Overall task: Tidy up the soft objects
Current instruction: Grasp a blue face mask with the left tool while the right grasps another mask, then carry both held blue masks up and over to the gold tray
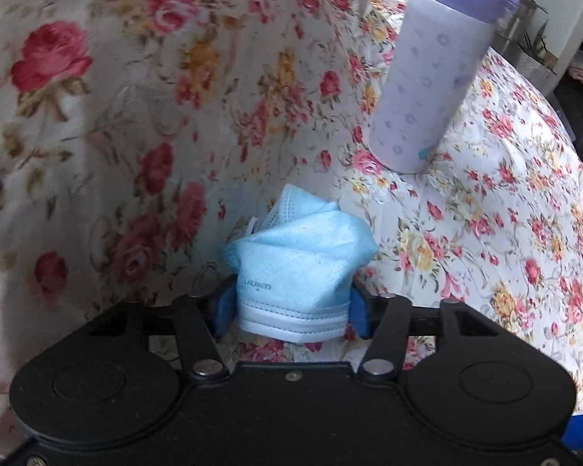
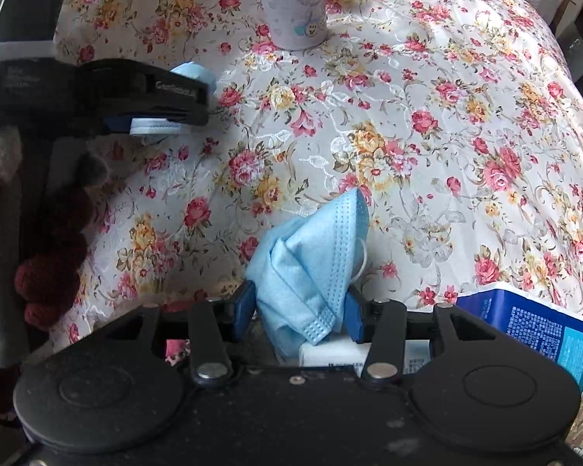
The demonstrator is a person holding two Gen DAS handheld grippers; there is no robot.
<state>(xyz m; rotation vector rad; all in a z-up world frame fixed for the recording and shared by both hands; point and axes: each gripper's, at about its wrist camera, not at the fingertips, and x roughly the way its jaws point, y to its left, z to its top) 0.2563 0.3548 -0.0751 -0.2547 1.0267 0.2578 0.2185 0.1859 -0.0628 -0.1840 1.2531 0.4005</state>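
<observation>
Both our grippers, left (image 1: 291, 306) and right (image 2: 299, 310), have fingers pinched on crumpled masks (image 1: 295, 272); probably slippery, ear loops may snag.

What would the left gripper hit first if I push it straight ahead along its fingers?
Probably the raised fold of floral cloth directly ahead of the left gripper, which is shut on a blue mask. The lavender tumbler stands off to the right, likely missed; depth is unclear.

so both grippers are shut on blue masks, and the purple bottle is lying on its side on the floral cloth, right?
Not quite. The bottle stands upright on the floral cloth, as the left wrist view shows. The rest holds: the left gripper and right gripper are each shut on a blue mask.
</observation>
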